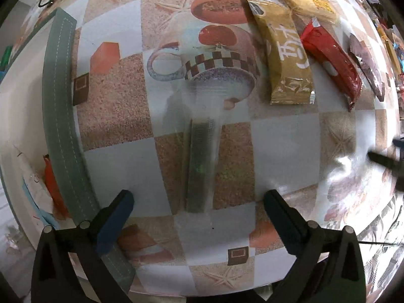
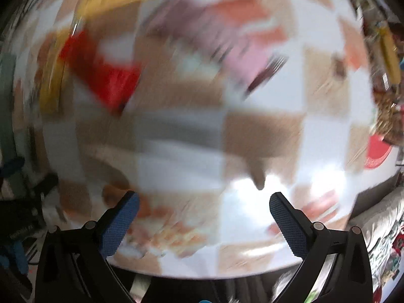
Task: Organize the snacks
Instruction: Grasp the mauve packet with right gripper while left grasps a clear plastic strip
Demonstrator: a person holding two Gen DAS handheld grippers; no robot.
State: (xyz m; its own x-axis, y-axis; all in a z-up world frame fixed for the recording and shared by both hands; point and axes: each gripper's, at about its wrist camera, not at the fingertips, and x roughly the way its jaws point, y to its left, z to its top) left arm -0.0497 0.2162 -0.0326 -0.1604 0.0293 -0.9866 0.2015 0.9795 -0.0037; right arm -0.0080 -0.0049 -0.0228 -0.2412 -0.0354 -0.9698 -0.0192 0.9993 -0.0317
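In the left wrist view, a gold snack packet (image 1: 287,55), a red packet (image 1: 330,60), a yellow packet (image 1: 310,2) and a brown foil packet (image 1: 366,63) lie in a row at the far right of the patterned tablecloth. A blurred dark green snack in clear wrap (image 1: 202,161) lies ahead of my open, empty left gripper (image 1: 199,209). The right wrist view is heavily motion blurred. My right gripper (image 2: 204,209) is open and empty above the table; a red packet (image 2: 101,70), a yellow shape (image 2: 50,85) and a pink packet (image 2: 242,58) smear ahead of it.
A grey-green bin rim (image 1: 63,116) runs down the left, with white and red items (image 1: 45,181) inside. A heap of snacks (image 1: 388,40) lies at the far right edge. The table's near edge (image 1: 202,290) is just under the left gripper. A red round thing (image 2: 378,151) shows at right.
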